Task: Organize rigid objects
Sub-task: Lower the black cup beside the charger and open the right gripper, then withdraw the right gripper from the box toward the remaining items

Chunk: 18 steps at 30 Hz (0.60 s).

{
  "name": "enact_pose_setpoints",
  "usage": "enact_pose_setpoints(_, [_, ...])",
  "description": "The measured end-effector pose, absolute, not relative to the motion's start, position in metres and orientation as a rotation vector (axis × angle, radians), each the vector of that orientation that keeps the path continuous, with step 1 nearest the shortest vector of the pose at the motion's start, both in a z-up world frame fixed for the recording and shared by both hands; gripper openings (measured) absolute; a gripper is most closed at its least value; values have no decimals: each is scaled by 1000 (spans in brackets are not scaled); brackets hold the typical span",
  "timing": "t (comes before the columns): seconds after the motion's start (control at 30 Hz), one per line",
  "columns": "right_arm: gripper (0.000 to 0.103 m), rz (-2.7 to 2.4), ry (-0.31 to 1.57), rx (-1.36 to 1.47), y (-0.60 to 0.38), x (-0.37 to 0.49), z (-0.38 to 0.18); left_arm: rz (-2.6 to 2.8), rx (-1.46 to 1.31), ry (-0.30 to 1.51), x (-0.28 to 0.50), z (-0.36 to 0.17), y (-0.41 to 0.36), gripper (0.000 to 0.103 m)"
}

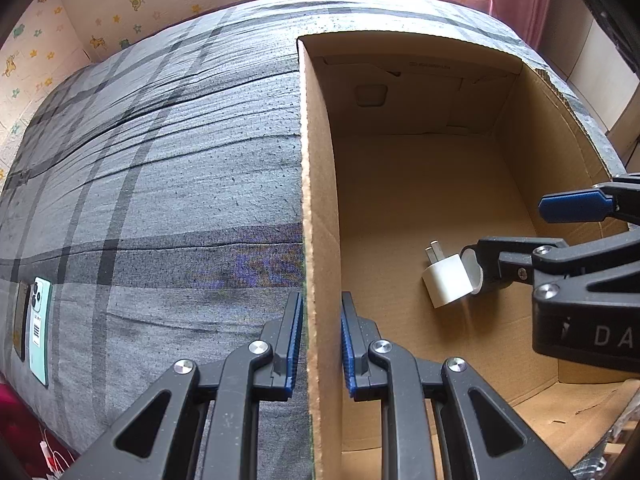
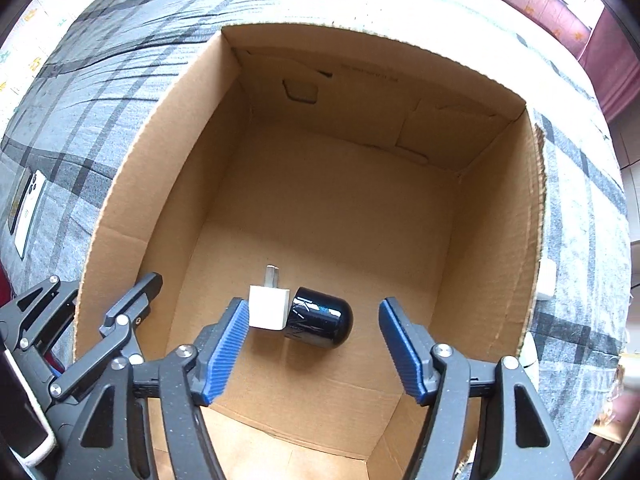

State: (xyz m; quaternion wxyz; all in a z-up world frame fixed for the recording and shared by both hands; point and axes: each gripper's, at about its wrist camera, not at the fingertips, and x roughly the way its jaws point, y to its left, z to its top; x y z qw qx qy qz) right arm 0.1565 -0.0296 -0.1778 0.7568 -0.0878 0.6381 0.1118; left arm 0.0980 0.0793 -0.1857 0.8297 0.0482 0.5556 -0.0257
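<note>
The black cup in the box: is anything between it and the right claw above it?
Nothing visible. The right gripper hangs open over the black cup, which lies on its side on the cardboard box floor, against the white charger.

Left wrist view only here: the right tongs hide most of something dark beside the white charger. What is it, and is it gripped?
Observer: A glossy black capsule-shaped container, lying on its side on the floor of the cardboard box. The right tongs stand open above it, pads clear.
Operator: Does it touch the charger?
Observer: It looks so: one end rests against the white charger.
Operator: Anything beyond the box's right wall?
Observer: Small white objects on the bed cover against that wall, too cropped to identify.
</note>
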Motion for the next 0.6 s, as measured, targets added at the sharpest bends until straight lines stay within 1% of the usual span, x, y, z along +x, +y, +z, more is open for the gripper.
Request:
enact_pose_setpoints(0.03, [74,240,1384,-192,-30,156,-175,-54,103,1179,98,-186,79,21])
enact_pose_setpoints(0.1, [81,231,1377,-187,-32,155,-171,-53,103,1179,98,-186,80,21])
enact_pose_setpoints(0.23, [88,217,1350,-192,-33,152,-163,-55,103,1179,98,-186,80,21])
enact_pose_setpoints(0.3, [95,217,1335,-193,-28,147,-154,-53,105,1179,98,-186,80,21])
enact_pose_setpoints(0.43, [98,210,1318,-178,-31,145,-143,-53,105,1180,99,-186,80,21])
enact_pose_setpoints(0.5, [101,207,1304,-173,-38,146,-136,-53,105,1180,99,-186,80,21])
enact_pose_setpoints(0.6, [102,204,1288,-155,-48,146,-125,-53,106,1180,98,-186,80,21])
